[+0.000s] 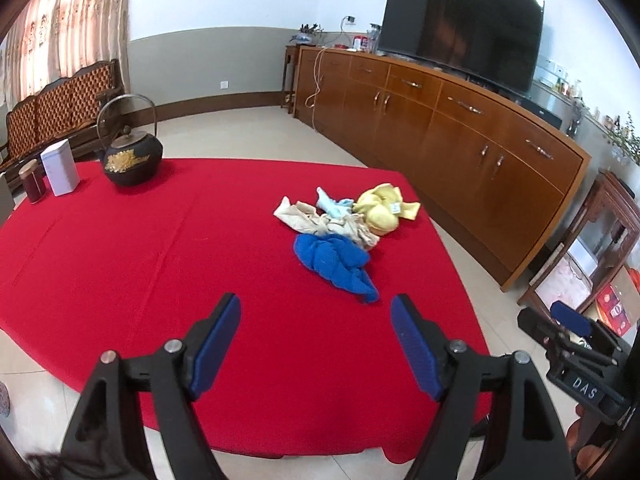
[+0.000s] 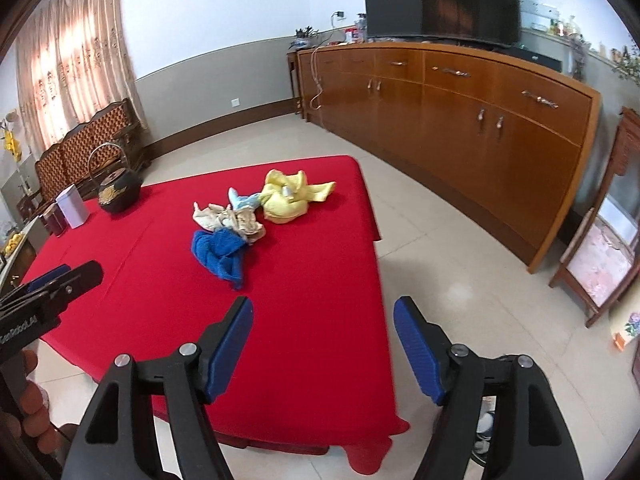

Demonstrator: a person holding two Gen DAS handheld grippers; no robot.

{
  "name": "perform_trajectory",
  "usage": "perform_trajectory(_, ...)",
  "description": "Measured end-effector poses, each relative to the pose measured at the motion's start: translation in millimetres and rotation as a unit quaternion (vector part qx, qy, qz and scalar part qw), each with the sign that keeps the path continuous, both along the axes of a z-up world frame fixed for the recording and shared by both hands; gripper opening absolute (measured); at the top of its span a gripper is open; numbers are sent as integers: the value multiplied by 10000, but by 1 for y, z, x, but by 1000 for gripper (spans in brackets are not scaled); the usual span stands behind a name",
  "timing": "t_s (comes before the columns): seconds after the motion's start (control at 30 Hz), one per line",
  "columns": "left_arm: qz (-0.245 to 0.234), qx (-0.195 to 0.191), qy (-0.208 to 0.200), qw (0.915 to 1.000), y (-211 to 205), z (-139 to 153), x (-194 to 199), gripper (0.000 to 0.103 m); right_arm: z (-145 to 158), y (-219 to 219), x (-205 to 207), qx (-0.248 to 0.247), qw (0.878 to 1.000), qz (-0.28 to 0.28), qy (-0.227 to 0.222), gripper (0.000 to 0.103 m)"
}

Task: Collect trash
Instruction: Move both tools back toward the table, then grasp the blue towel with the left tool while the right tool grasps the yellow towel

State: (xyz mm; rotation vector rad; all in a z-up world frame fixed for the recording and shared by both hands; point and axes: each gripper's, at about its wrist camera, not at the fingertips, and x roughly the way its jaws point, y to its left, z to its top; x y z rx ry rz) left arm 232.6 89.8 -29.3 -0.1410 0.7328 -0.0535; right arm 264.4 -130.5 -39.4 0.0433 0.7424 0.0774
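A heap of crumpled cloths lies on the red tablecloth [image 1: 160, 248]: a blue cloth [image 1: 336, 264], a beige cloth [image 1: 320, 222], a small light-blue cloth [image 1: 332, 204] and a yellow cloth [image 1: 384, 210]. The same heap shows in the right wrist view, with the blue cloth [image 2: 220, 254], the beige one [image 2: 228, 218] and the yellow one [image 2: 288, 198]. My left gripper [image 1: 316, 312] is open and empty, above the table just short of the blue cloth. My right gripper [image 2: 324, 314] is open and empty over the table's near right edge [image 2: 380, 280].
A black iron teapot [image 1: 132, 156], a white tin [image 1: 60, 168] and a dark jar [image 1: 32, 180] stand at the table's far left. A long wooden sideboard [image 1: 460, 140] with a television [image 1: 460, 28] runs along the right. A carved bench [image 1: 60, 104] stands by the curtain.
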Motion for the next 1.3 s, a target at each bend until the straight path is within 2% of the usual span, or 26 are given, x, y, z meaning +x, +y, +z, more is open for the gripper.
perform_trajectory(0.33,66,27,224,9997,2,-21,38,79,-30,17,59,216,9993,166,239,74)
perform_trajectory(0.63,-52,-45,478,9988,-13,-42,66,79,-43,22,101,318,9989,178,281,74)
perform_trajectory(0.9,-122,-101,673,9976,-23,-58,87,79,-56,18,123,405,9984,132,368,74)
perform_trajectory(1.3,-138,-35,888,9959,-33,-80,113,79,-70,14,135,437,9981,69,433,74)
